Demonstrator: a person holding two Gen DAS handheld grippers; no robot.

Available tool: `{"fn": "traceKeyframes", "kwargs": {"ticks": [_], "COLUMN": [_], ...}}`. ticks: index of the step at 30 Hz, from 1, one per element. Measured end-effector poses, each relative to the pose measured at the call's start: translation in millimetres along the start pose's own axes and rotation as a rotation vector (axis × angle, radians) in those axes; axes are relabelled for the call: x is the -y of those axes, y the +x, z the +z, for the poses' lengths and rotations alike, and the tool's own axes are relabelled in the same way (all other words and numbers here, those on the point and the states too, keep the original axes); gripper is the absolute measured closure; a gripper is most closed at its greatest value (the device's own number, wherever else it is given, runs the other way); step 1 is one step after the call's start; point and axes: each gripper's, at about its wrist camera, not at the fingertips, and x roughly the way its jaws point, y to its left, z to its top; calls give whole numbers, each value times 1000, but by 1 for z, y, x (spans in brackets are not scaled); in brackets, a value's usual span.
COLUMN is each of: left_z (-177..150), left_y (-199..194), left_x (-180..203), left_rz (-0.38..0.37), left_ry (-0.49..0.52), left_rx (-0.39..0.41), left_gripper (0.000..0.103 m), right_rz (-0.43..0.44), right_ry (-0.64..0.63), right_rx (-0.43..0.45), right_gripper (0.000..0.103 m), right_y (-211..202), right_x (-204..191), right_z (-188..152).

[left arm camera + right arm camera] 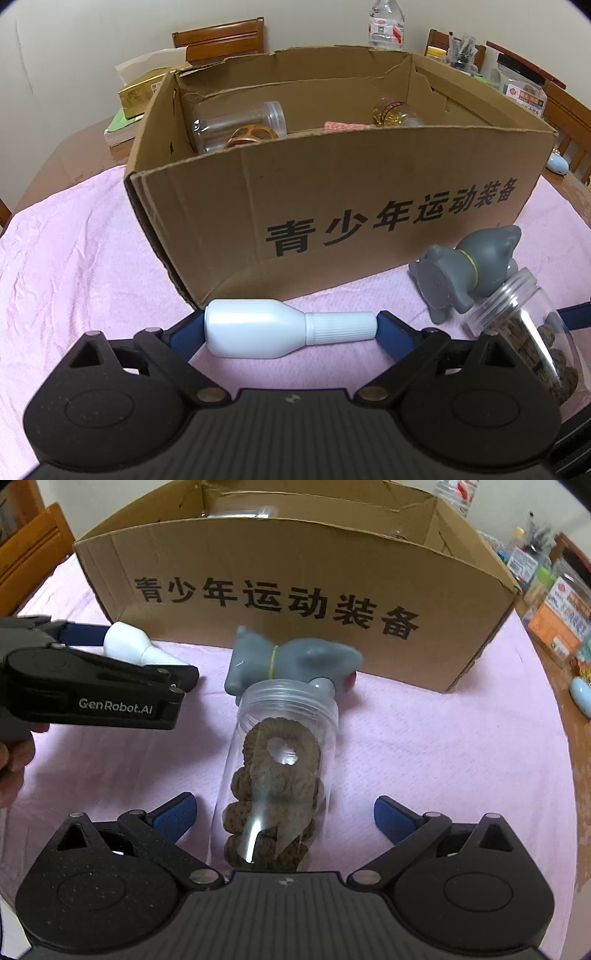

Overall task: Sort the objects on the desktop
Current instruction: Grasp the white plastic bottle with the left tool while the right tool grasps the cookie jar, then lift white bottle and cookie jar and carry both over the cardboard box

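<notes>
The left gripper (290, 330) is clamped end to end on a white bottle (258, 328), one pad on its base and the other on its ribbed cap, holding it crosswise just in front of the cardboard box (332, 206); whether the bottle is clear of the pink cloth (74, 258) is hard to tell. The right gripper (284, 812) stands wide open around a clear jar (277, 775) of brown ring biscuits lying on the cloth, its pads apart from the jar's walls on both sides. The jar's mouth touches a grey toy (291, 661) lying on its side close to the box. The box already holds an empty clear jar (240, 125) and a few other items. The step in hand looks like loading the bottle: next, the left must rise over the near wall and release inside. The right then needs to close on the jar, which may roll or nudge the toy.
</notes>
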Motion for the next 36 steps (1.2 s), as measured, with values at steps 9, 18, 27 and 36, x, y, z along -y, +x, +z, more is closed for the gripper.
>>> {"fn": "traceKeyframes", "kwargs": {"ticks": [9,18,27,36], "left_z": [1,-2,-1,5], "left_y": [-5,-13,-18,-31], "left_x": [-3,-8,-9,-7], "left_rz": [-9,-17,-35,-69], "left_ry": [-10,-11,-6,4], "left_rx": [12,21,36,26], "left_gripper": [7,7,7,7], "right_rz": [-2,-2,-3,-9], "right_ry": [5,5,34,9], "right_rx": [9,60,59,83], "right_gripper": [0,9,43,44], "right_y": [-3,-22,-19,-31], "right_x": [-1,-7,0,5], "right_z": [-3,0,5,7]}}
